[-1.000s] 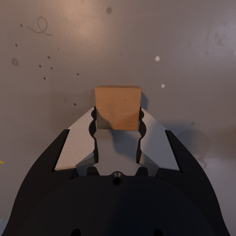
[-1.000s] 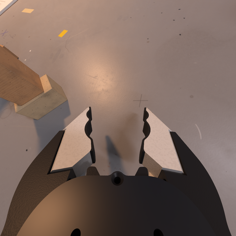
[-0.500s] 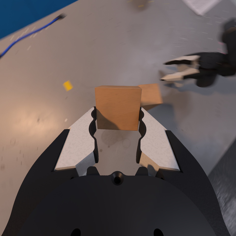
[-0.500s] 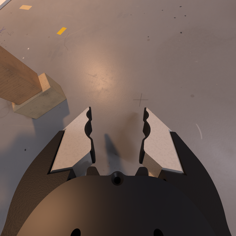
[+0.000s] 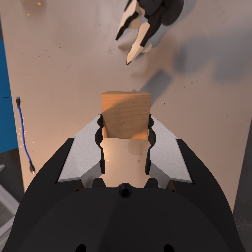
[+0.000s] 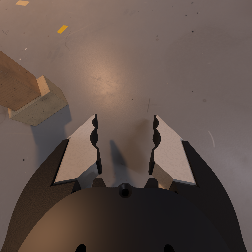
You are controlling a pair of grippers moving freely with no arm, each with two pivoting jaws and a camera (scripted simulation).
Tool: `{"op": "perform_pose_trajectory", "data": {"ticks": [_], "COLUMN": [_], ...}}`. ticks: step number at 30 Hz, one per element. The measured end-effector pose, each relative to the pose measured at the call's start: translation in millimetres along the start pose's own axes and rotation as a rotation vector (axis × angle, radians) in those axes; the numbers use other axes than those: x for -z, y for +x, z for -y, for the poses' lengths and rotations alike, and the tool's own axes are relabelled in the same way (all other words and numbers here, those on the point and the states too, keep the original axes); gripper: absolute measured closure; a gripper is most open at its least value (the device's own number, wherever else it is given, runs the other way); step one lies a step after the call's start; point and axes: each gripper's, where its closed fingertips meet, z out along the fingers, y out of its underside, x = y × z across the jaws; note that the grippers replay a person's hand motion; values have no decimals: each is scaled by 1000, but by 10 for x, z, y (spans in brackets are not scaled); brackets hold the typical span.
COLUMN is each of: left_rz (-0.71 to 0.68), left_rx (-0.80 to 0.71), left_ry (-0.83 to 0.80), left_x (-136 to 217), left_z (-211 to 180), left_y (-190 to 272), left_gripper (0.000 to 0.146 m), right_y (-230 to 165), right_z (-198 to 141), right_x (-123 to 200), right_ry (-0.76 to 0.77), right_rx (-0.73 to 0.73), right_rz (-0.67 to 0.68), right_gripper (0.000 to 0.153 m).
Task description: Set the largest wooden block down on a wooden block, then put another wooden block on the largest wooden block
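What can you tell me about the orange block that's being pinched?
The orange wooden block is a plain cube with fine straight grain, tiny dark specks and sharp edges. A shadow crosses its upper left part. The left hand-held gripper pinches its two sides between the finger tips, holding it level above the grey table. Nothing else touches it. The rest of its faces are hidden.

Table (image 5: 68,76): grey-beige, matte, scuffed; dark specks scattered, pen-drawn cross (image 6: 148,105) at 1 o'clock in the right wrist view. Warm light patch (image 6: 107,81) near centre of that view; soft shadows fall toward 6 o'clock. Yellow tape piece (image 6: 62,29) at 11 o'clock, a second (image 6: 22,2) at the top edge. Left wrist view: blue cable (image 5: 23,135) with dark plugs at 9 o'clock near the table edge; blue surface (image 5: 5,95) beyond it; dark floor (image 5: 244,177) at 3 o'clock.
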Motion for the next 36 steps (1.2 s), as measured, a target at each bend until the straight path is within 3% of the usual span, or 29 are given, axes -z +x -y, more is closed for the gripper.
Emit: {"op": "perform_pose_trajectory", "data": {"ticks": [7,14,18,21,36], "left_rz": [-2,146,103,167,121], "left_rx": [-83,280,456,446,430], "left_ry": [-144,-154,-143,-177,-250], "left_x": [-342,-304,-340,-387,-576], "left_z": [-22,14,151,165,5], "left_y": [-45,-168,-41,-74,-92], "left_gripper": [79,79,79,79,79], "right_y": [44,31,29,26,15], "right_z": [-5,-27,-46,-38,-26], "right_x": [5,-27,-39,-30,-24], "right_ry": [8,-5,-14,-7,-1], "right_rx": [-21,-16,-14,-20,-24], "right_rz": [0,1,1,7,19], "right_gripper": [71,71,71,71,71]}}
